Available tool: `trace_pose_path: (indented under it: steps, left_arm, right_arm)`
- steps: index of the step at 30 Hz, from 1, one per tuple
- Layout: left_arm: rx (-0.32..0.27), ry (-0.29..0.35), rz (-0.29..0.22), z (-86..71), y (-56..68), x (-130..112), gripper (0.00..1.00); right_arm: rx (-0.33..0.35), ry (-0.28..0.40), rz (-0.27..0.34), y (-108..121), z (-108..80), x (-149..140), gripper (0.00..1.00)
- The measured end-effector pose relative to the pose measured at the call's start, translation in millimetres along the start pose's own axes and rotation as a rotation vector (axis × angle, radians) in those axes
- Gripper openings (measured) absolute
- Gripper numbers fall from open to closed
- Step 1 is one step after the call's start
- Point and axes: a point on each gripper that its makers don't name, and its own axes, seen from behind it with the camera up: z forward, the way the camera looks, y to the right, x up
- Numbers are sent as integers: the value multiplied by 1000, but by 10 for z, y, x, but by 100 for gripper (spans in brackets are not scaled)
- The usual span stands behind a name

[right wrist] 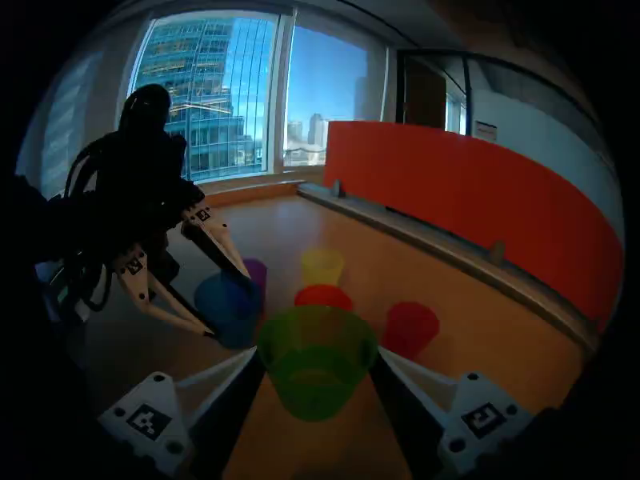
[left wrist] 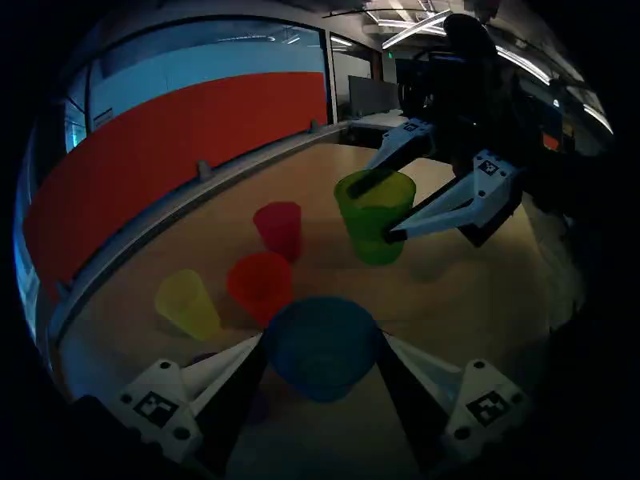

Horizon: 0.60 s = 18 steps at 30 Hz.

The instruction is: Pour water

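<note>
My left gripper (left wrist: 320, 340) is shut on a blue cup (left wrist: 322, 360), which stands upright low over the wooden table (left wrist: 448, 296). Farther off, my right gripper (left wrist: 372, 214) is shut on a translucent green cup (left wrist: 374, 220), also upright. In the right gripper view the green cup (right wrist: 318, 364) sits between my right gripper's (right wrist: 316, 352) fingers. Beyond it the left gripper (right wrist: 227, 304) grips the blue cup (right wrist: 230, 310). The two held cups are apart. I cannot tell whether either holds water.
A red cup (left wrist: 262, 286), a dark pink cup (left wrist: 279, 228) and a yellow cup (left wrist: 188, 302) stand on the table to the left. A purple cup (right wrist: 254, 274) stands behind the blue one. An orange partition (left wrist: 160, 152) runs along the table's far edge.
</note>
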Motion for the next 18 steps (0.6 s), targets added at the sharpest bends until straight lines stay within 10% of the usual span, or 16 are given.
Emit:
trace_pose_path:
  steps: [18]
  left_arm:
    - [-34,-62,4,239,39,-215,90]
  right_arm:
    - [12,-74,9,8,145,-298,90]
